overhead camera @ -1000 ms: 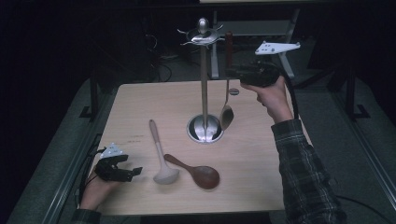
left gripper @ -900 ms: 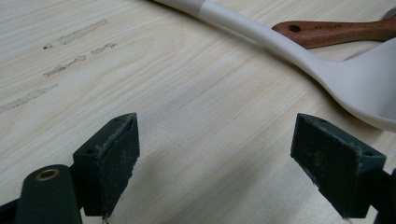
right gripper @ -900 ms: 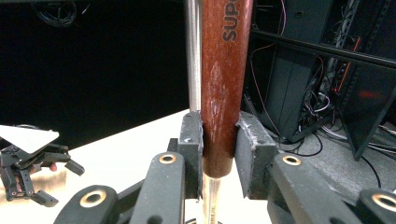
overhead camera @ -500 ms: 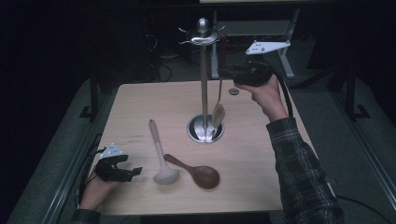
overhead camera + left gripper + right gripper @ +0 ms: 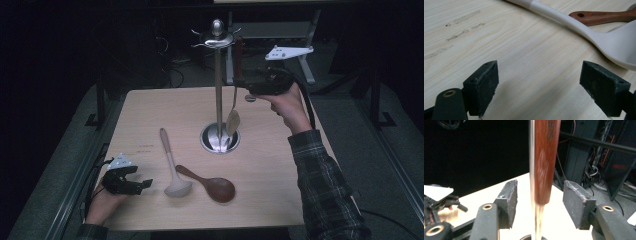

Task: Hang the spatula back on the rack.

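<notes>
Now your right gripper (image 5: 248,82) jaws have just been opening, both pads clear of red-handled utensil (image 5: 546,162) between them; it hangs from hook of stand (image 5: 218,90) at worktop (image 5: 270,170) centre. Your left gripper (image 5: 137,184) rests at near left corner, jaws wide, nothing between. White ladle (image 5: 172,167) and wooden spoon (image 5: 212,185) lie just beside it.
</notes>
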`<state>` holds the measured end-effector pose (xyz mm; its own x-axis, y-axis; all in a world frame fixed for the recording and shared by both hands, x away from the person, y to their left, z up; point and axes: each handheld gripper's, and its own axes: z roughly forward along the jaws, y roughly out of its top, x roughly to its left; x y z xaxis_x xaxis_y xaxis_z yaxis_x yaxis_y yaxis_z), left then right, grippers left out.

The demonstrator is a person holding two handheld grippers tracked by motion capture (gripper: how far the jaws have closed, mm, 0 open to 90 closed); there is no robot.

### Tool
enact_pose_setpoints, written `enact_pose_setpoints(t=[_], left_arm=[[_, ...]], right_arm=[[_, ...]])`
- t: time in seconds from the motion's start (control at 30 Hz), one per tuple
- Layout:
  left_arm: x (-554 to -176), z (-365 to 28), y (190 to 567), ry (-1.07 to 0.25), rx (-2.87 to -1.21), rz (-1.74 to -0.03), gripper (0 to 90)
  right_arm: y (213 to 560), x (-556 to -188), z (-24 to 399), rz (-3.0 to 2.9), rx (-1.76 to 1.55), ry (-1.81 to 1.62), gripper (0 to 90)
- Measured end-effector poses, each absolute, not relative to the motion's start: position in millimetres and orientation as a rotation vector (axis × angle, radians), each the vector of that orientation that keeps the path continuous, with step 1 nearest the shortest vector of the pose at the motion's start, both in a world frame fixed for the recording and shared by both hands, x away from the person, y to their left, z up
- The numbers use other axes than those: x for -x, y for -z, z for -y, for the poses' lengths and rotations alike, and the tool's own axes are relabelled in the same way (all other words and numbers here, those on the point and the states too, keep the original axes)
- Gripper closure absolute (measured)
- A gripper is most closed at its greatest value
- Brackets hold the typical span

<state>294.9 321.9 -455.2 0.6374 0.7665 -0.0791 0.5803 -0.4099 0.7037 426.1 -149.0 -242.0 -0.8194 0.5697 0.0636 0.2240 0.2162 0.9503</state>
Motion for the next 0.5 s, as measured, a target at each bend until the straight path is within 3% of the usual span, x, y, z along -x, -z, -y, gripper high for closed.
enact_pose_setpoints(t=[0.5], left_arm=[[-294.6,-319.1,455.6,-0.315,-2.156,-1.045,15.0]], right_arm=[[296.9,-402.0,179.7,-2.238,-0.872,-1.522,29.1]])
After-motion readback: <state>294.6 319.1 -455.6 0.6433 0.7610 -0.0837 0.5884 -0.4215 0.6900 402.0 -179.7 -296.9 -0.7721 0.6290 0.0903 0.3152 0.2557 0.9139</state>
